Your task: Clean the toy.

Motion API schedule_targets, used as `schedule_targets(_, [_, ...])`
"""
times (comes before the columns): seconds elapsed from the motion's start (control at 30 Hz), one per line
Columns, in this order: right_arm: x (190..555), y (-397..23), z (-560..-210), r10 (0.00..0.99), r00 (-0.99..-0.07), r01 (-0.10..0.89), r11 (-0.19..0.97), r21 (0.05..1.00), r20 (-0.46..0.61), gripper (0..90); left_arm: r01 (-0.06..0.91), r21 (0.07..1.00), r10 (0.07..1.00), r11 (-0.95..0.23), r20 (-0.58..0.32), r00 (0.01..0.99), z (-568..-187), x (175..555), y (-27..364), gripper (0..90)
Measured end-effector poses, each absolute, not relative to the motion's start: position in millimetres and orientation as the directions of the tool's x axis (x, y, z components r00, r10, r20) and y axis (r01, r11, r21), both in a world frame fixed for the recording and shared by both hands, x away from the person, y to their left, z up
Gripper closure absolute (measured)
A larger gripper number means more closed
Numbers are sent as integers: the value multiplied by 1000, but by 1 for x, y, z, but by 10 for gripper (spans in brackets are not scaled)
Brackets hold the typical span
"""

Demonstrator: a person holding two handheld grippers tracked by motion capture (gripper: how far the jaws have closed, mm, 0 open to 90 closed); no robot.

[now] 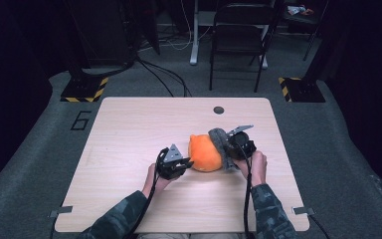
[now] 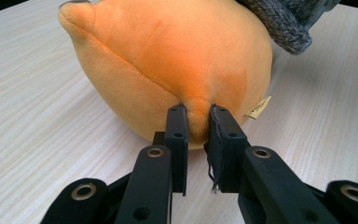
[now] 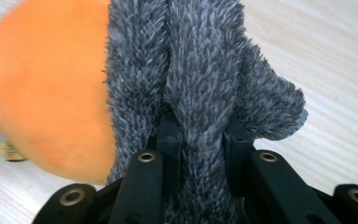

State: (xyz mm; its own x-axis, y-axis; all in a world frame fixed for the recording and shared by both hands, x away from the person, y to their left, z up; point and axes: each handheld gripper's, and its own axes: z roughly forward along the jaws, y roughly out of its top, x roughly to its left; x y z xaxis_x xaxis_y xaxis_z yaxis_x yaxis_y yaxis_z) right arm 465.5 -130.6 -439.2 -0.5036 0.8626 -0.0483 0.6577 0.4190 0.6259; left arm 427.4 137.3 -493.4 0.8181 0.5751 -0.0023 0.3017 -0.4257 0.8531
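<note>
The left gripper (image 2: 197, 116) has its two black jaws pinched tight on a fold of the orange plush toy (image 2: 177, 60), low on its rounded side, with a ridge of fabric bunched up between the pads. The right gripper (image 3: 200, 130) is clamped on a thick fold of the grey knitted fabric (image 3: 200, 60), which lies against the toy's far side and hangs partly over it.

A small cream tag (image 2: 258, 107) sticks out of the toy's seam just beside the left jaws; there is printing on it, but it is too small and skewed to read. On the grey floor beyond the table's left corner a large figure "6" (image 1: 81, 120) is marked.

From above, the toy rests near the middle of the pale wooden table (image 1: 129, 129), slightly to the right, between the two grippers. The toy's underside and whatever face it has are turned out of sight, and in the right gripper view the orange is blurred. The grey fabric covers the tips of the right jaws, so where it ends is unclear.

Both forearms, in camouflage sleeves (image 1: 119, 216), come in from the near edge, hands wrapped around the gripper bodies, the left hand (image 1: 154, 179) low and level, the right hand (image 1: 257, 167) angled inward.
</note>
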Motion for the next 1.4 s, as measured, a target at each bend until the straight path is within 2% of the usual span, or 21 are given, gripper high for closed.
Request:
schedule_targets(0.13, [471,-139,-449,874,-484,685,407,604,-39,736,305,851,577,-428,-3,817,-494,427,138,785])
schedule_targets(0.43, [482,-149,-485,891,-446,766,426,482,-78,734,311,848,575,-430,-8,818,-494,429,140,785])
schedule_targets(0.57, [483,-152,-486,894,-441,771,419,480,-72,736,315,847,578,-429,-11,816,-494,429,141,784])
schedule_targets(0.67, [480,-152,-472,898,-437,761,398,513,-49,739,316,848,578,-425,-15,816,-493,429,141,783])
schedule_targets(0.73, [475,-154,-453,901,-430,730,379,569,-49,740,321,849,579,-421,-21,815,-494,430,141,782])
schedule_targets(0.97, [458,-153,-408,859,-508,619,310,722,67,740,312,853,585,-418,-10,811,-494,431,141,780])
schedule_targets(1.07, [453,-137,-403,825,-558,598,324,733,90,740,308,854,582,-420,-7,813,-494,431,141,776])
schedule_targets(1.17, [453,-116,-412,815,-577,603,388,697,45,740,309,857,585,-413,-11,811,-495,432,142,768])
schedule_targets(1.23, [455,-112,-420,816,-577,605,414,680,17,740,306,856,582,-416,-8,813,-496,432,143,743])
schedule_targets(1.33, [459,-109,-429,827,-563,609,413,677,2,741,295,848,591,-441,27,806,-495,431,143,584])
schedule_targets(1.4, [460,-109,-430,830,-558,603,415,681,-12,741,271,839,601,-472,81,795,-496,428,141,480])
